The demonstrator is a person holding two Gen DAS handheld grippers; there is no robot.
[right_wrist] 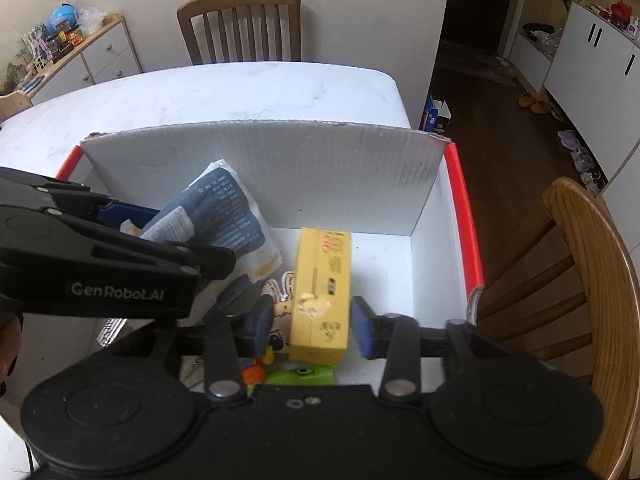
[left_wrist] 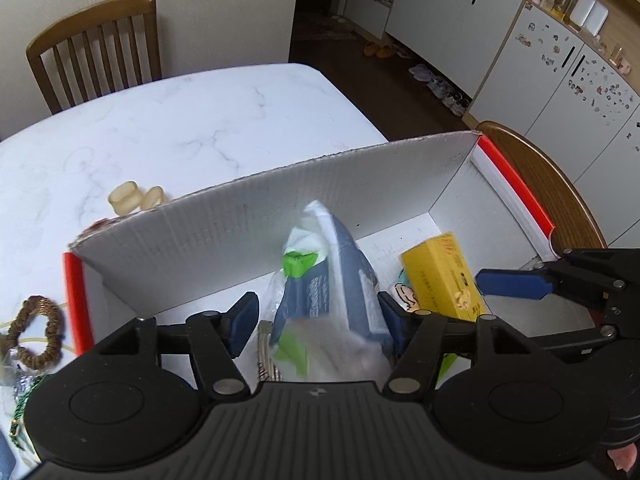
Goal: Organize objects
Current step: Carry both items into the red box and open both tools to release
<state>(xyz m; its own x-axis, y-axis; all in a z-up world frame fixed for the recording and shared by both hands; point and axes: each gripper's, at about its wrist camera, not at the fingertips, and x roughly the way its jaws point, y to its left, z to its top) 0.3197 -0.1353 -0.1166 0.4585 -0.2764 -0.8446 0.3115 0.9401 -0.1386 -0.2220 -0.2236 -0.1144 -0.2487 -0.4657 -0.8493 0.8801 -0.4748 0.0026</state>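
Right wrist view: box holds yellow carton and wipes pack; both hand-held grippers open.

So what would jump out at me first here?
Probably the white box with red edges on the marble table, both grippers over it. The left gripper straddles a blue wipes pack; the right gripper straddles a yellow carton. Neither is pinched.

One box is holding one yellow carton and one blue packet; two chairs are flanking one table.
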